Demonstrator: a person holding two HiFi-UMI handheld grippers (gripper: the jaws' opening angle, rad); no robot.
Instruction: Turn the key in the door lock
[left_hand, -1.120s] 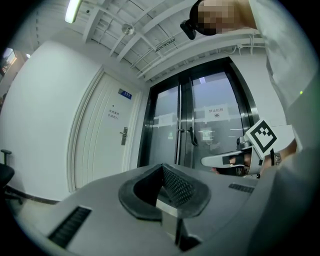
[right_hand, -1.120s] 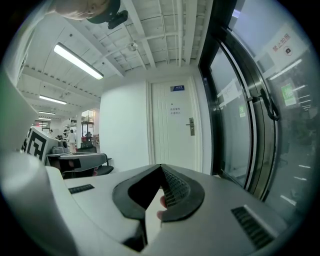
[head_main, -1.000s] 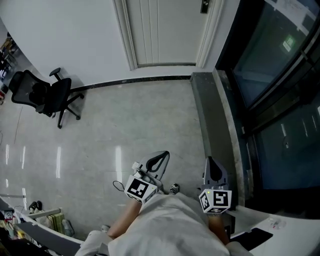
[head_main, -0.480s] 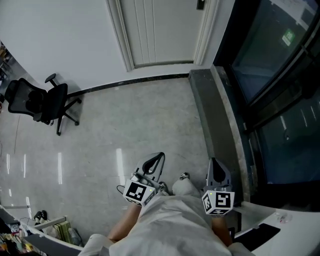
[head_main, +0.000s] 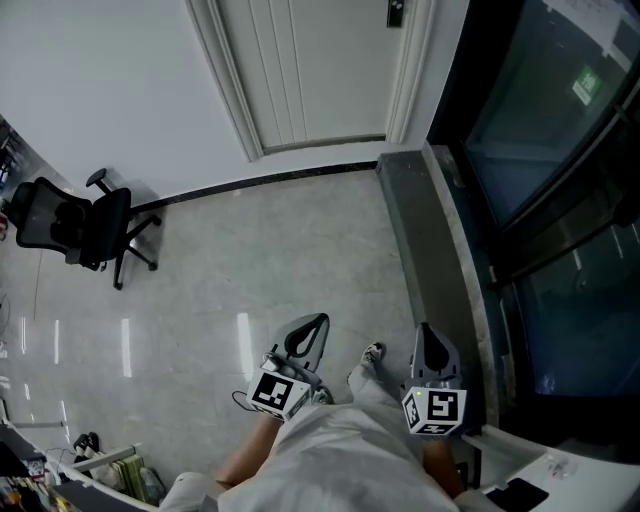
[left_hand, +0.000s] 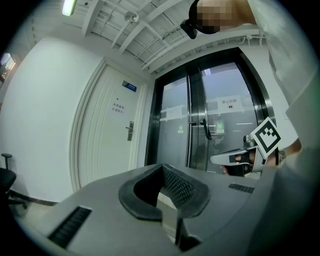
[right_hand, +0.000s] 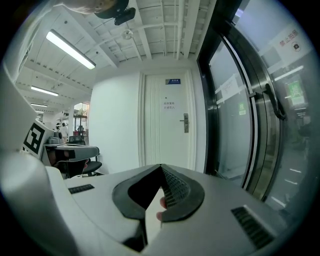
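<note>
Two grippers held low over the pale polished floor, side by side and near each other, both aimed toward the white door. On the left gripper, jaws pressed together at the tips, closed on themselves. Same on the right gripper: jaws drawn up tight against each other, clamped on no object. Door lock well apart from both, ahead at the door's right edge, with a lever handle on a narrow plate; too small to make out a key there. Right of the door, dark glass doors with a grey stone ledge along their foot, and the right gripper just beside that ledge. Far off to the left by the wall, a black office chair. Below the grippers in the head view, bare forearms and a white shirt.
</note>
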